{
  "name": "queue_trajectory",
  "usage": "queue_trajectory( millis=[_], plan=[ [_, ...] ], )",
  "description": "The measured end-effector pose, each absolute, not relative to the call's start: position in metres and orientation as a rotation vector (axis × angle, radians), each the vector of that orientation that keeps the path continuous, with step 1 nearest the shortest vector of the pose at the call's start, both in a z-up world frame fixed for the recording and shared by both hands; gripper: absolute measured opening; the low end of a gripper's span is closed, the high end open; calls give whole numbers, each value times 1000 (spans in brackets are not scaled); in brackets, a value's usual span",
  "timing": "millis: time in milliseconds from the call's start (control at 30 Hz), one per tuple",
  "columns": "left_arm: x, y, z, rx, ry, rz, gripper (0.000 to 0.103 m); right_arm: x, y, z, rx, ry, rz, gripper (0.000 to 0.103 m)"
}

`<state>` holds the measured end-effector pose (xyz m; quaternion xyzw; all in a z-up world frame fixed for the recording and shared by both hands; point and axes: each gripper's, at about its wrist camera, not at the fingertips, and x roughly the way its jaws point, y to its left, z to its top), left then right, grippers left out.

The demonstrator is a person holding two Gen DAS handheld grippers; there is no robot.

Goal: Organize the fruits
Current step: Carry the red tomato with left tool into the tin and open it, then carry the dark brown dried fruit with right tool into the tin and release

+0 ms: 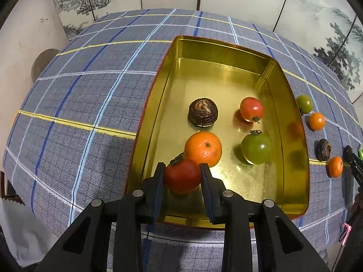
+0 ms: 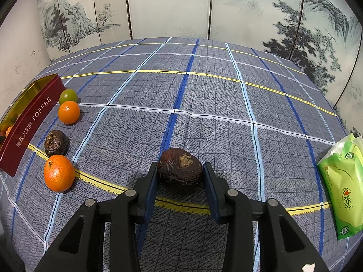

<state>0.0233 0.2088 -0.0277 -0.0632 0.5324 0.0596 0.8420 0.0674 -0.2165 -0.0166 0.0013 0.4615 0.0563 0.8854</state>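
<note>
fruits sit partly inside the gold tin (image 1: 292, 117), partly on the checked cloth (image 2: 204, 95) along its red outer wall. left gripper (image 1: 182, 176) is clamped on a red tomato (image 1: 182, 175) over the tin's near edge, stem tilted up-left, touching an orange (image 1: 203, 148); the tin's far half is bare. right gripper (image 2: 180, 174) pinches a dark wrinkled fruit (image 2: 180, 170), its long axis lying across the pads, scar facing up. wide bare cloth lies ahead; a green packet (image 2: 342, 185) sits at the right edge
</note>
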Motion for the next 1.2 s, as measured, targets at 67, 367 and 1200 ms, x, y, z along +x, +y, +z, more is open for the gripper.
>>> queue_trajectory(
  millis=[67,367,1200],
  plan=[
    [24,208,-28,-130,1124,128,32,67,-216,-17,2,960,117,36],
    [26,208,-28,-112,1136,124,32,67,-216,-17,2,960,117,36],
    [28,199,-20,-82,1126,145,45,67,-218,-16,6,959,118,34]
  ],
)
